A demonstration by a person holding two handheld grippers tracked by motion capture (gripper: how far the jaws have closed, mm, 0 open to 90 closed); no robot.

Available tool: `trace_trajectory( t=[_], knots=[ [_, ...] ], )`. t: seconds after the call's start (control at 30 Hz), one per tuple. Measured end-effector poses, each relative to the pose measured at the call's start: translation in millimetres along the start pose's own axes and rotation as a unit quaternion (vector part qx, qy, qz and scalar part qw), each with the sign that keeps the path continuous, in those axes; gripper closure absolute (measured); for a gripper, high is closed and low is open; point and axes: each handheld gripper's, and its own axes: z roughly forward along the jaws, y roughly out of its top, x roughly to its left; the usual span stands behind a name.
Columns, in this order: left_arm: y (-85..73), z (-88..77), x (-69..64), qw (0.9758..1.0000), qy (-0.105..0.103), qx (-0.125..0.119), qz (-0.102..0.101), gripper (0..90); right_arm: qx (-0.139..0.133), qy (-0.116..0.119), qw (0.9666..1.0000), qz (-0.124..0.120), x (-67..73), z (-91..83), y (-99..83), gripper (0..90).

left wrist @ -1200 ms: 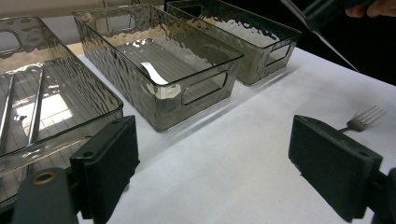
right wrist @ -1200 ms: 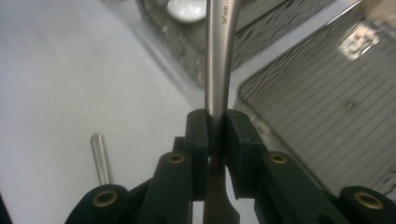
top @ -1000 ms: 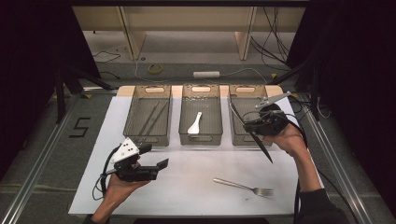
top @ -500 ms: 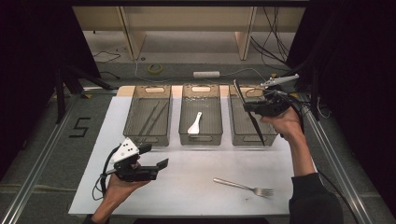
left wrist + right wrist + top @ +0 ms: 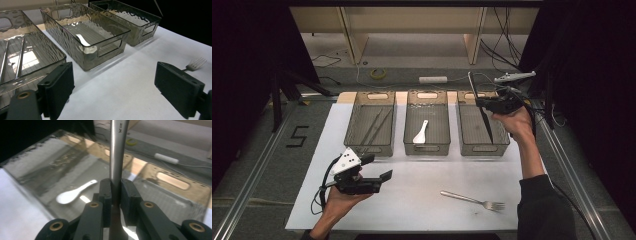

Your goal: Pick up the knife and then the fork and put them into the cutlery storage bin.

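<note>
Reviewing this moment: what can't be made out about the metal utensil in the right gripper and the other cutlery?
- Utensil clamped in the right gripper: right gripper view cuts off its top, jaws hide its lower part; in the high view it is a thin dark strip, so its kind is unclear.
- Fork: left gripper view, handle hidden behind a jaw.
- White spoon: bowl blurred by the tray wall.

A white table carries three clear smoked bins in a row and one loose fork. Seen along the left gripper's jaws, the left bin sits just beyond the left-hand jaw, the middle bin ahead between the jaws, the right bin farther off, and the fork's tines just past the right-hand jaw.
</note>
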Motion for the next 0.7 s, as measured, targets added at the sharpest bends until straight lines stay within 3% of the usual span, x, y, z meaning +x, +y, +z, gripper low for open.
trace_trajectory(
  t=[0.07, 0.27, 0.7],
  knots=[
    [0.0, 0.0, -0.2, 1.0, 0.0, 0.0, 0.001, 15.4, 0.004, -0.02, 0.9998, -0.004, -2.9, 5.3, -1.1, 80.7],
    [-0.1, 0.1, -0.1, 1.0, 0.0, 0.0, 0.001, 15.4, 0.006, -0.05, 0.9987, -0.004, -12.5, 15.3, -2.2, 80.7],
    [-0.2, -0.2, -0.3, 1.0, -0.001, -0.002, 0.002, 15.4, 0.02, -0.086, 0.9961, -0.001, -27.3, 34.4, -21.8, 80.7]
  ],
)
